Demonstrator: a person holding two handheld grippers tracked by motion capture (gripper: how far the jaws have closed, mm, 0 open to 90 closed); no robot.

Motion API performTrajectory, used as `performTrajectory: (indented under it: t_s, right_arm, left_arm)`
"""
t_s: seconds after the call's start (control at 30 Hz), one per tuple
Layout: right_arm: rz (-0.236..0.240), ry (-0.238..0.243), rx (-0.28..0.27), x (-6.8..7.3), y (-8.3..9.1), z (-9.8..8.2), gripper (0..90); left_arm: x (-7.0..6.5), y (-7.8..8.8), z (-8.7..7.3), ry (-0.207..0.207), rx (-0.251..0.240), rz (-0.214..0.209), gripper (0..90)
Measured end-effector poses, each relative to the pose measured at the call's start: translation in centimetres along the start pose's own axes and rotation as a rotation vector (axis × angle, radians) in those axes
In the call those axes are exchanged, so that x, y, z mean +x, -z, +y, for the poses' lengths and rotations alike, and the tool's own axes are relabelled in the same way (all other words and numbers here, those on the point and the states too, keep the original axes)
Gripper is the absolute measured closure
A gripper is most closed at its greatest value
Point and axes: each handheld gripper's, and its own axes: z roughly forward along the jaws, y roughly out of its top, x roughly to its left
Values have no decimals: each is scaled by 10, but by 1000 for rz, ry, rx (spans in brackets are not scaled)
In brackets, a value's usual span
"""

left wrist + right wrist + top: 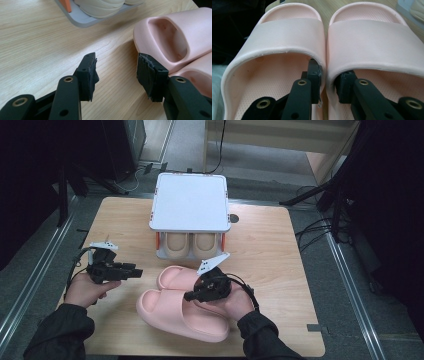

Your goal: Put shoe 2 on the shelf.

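Pink slippers (182,312) lay side by side near the front of the counter (270,250), just ahead of the person's right hand and a little in front of a small rack (190,202) whose lower shelf already held a beige pair (190,245). The right claw (329,85) had one jaw inside each slipper, pinching the two touching inner walls together between its pads, so both slippers were gripped as one. The left claw (116,75) hovered over bare wood beside the slippers' open ends with its jaws wide and nothing between them.

Judged from this, the grip was the weak point. Soft foam walls squeeze and flex, and a pinch on the inner edges alone leaves each slipper hanging off one side; on a lift, the heavier outer halves could sag, twist apart, or one could slip free of the pads. The lower shelf looked full, so steering the pair that way could nudge the beige ones or knock the rack's orange posts (158,240). The idle left claw, close by, might also bump the slippers' ends if it closed in carelessly.
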Motion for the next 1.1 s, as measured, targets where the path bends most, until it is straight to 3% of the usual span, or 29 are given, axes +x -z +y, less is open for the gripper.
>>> performTrajectory:
  t_s: [0.27,0.73,0.9,1.1]
  right_arm:
    - [38,30,14,1,1,20,769]
    - [84,106,-11,12,23,72,767]
    - [80,126,-12,15,34,91,767]
    - [58,115,-31,19,53,113,766]
  left_arm:
    - [2,11,-12,29,-8,20,495]
    - [3,24,-28,66,-22,51,496]
    - [3,24,-29,67,-14,46,494]
    - [3,22,-28,61,-10,43,493]
